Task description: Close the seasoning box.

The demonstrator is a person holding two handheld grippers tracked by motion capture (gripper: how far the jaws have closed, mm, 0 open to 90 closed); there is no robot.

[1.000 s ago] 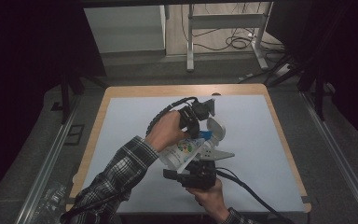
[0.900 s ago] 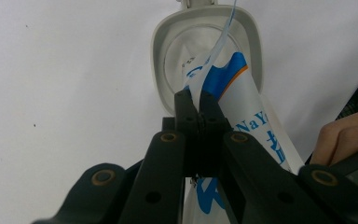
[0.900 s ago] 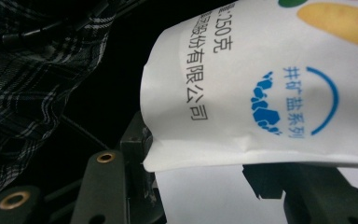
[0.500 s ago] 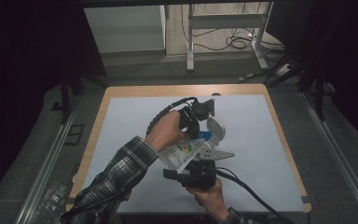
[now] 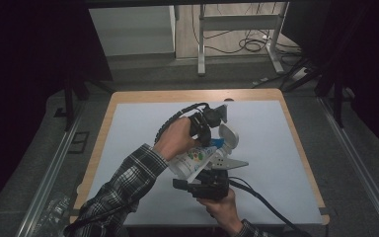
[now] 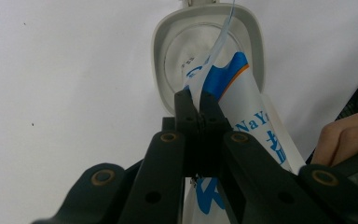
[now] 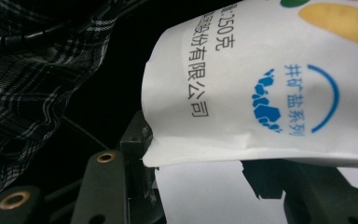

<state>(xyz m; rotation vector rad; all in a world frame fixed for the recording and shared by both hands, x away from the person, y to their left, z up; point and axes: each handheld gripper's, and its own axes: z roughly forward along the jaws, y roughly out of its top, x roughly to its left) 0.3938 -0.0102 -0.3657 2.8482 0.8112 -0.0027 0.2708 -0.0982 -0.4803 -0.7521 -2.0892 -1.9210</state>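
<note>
Nothing has shifted since the earlier high views: both hands and the bag sit in the same pose over the table. The white plastic salt bag with blue printing [image 5: 193,163] hangs tilted between the two grippers, its open top edge lowered into the mouth of a pale grey plastic container with a rounded-square rim [image 6: 209,56] that stands on the white table mat [image 5: 143,128] just beyond the left jaws. The left gripper [image 6: 196,105] has its jaws pressed together on a thin flap of the bag's top edge, with the container's opening directly ahead of the jaw tips. The right gripper [image 7: 200,170] clamps the bag's sealed bottom end, which sits between its jaws, and the printed face of the bag rises above them; a plaid sleeve [image 7: 23,70] lies to the left of these jaws. As I read it, the work is pouring the bag's contents into the container: the bag is opened, raised and aimed, so the setting-up is done, while the emptying itself and the setting down of the bag are left. No grains can be made out, so how much has gone in I cannot tell. Little stands in the way; the bag's limp top edge curling across the container's mouth could send some contents over the rim.
</note>
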